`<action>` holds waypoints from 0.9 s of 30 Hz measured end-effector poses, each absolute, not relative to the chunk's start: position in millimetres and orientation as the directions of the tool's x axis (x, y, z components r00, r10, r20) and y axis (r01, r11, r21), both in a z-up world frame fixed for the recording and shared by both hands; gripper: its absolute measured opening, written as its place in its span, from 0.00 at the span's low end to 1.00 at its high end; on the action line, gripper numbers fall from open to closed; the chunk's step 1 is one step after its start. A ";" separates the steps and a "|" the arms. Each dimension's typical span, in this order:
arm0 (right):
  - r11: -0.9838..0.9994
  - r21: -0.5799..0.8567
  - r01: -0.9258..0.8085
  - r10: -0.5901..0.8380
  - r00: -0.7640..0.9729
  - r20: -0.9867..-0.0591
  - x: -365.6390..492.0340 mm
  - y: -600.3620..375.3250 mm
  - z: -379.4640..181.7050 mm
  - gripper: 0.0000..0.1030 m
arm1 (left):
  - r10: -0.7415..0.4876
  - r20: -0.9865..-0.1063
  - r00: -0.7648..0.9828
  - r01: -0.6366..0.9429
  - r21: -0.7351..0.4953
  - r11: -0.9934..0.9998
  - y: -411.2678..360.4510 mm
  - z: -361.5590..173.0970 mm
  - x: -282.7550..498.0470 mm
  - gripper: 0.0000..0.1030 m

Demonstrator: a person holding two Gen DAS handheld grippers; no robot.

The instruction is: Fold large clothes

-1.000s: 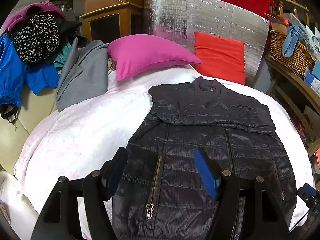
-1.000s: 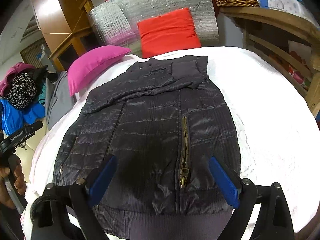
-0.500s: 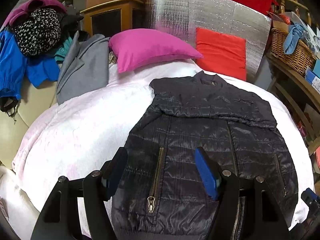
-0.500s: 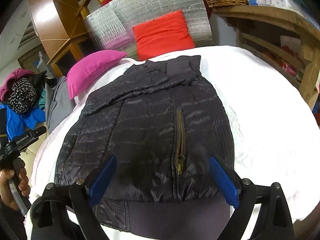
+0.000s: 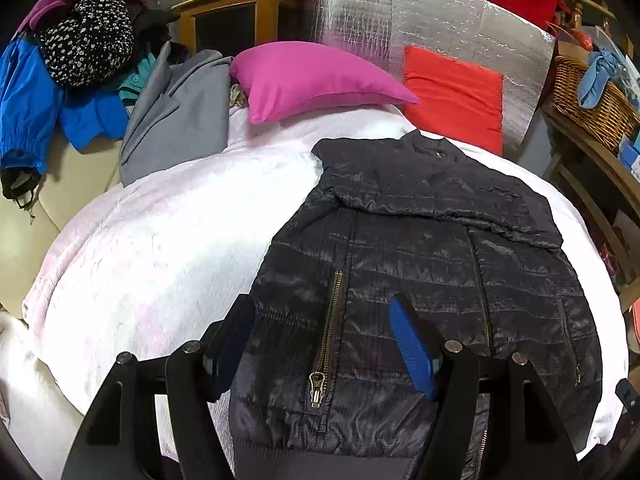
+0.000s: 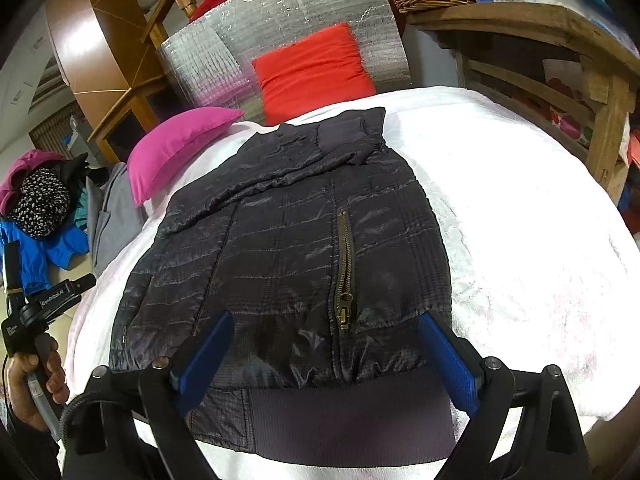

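A black quilted jacket [image 5: 424,264] lies flat on a white blanket [image 5: 160,232], collar at the far end, sleeves folded across the chest, ribbed hem nearest me. It also shows in the right wrist view [image 6: 288,248]. My left gripper [image 5: 324,344] is open and empty, hovering over the jacket's lower left part near a brass pocket zip [image 5: 328,332]. My right gripper [image 6: 328,356] is open and empty, above the hem [image 6: 344,420] near another brass zip [image 6: 345,276]. The left gripper's handle, held by a hand, shows in the right wrist view [image 6: 36,320].
A pink pillow [image 5: 312,78] and a red cushion [image 5: 452,96] lean on a silver foil panel [image 5: 420,28] at the far end. A grey garment [image 5: 176,108] and a pile of clothes [image 5: 76,64] lie far left. Wooden shelves [image 6: 560,80] with a wicker basket [image 5: 592,92] stand right.
Both grippers have drawn back toward the jacket's hem, so more of the hem and blanket shows. Both stay open; the jacket has not moved.
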State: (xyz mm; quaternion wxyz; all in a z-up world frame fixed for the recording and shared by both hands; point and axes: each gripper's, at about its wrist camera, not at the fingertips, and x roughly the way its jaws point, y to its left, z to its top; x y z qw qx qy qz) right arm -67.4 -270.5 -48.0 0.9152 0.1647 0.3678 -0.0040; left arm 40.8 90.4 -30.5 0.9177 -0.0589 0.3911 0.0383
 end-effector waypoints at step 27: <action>0.916 0.269 0.298 0.000 0.671 -0.742 -83.3 -337.5 -76.8 0.92 | 0.060 -0.823 0.565 -0.196 -0.064 0.978 146.1 -115.9 -10.2 0.68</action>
